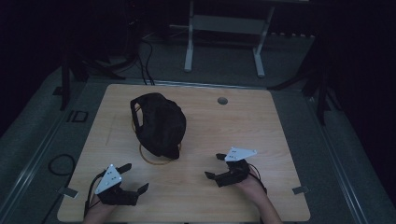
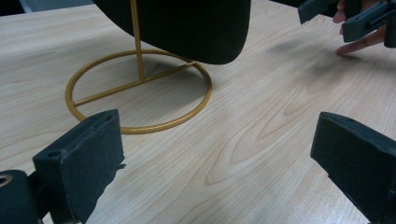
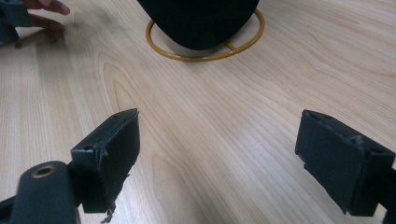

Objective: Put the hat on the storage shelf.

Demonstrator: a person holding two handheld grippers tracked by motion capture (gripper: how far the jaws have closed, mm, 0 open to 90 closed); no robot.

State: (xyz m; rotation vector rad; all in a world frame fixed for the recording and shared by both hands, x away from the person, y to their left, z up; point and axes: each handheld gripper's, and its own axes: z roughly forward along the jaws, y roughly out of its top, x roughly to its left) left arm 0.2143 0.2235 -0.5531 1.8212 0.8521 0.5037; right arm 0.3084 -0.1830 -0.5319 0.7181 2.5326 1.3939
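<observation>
Both the left gripper (image 1: 131, 178) and the right gripper (image 1: 214, 166) rest low with jaws spread wide and empty; the black cap (image 1: 159, 123) perches ahead between them on its gold stand (image 2: 140, 88), raised for easy grasping.

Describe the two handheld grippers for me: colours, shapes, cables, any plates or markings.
Both are black two-jaw tools. The left gripper and right gripper each carry a pale grey three-cornered plate on top with small dark holes. Black cable trails back from each toward the person. Up close, the pads are blocky, matte black, frayed at the edges, with a brass-ringed hole at the base. No sleeves are visible.
</observation>
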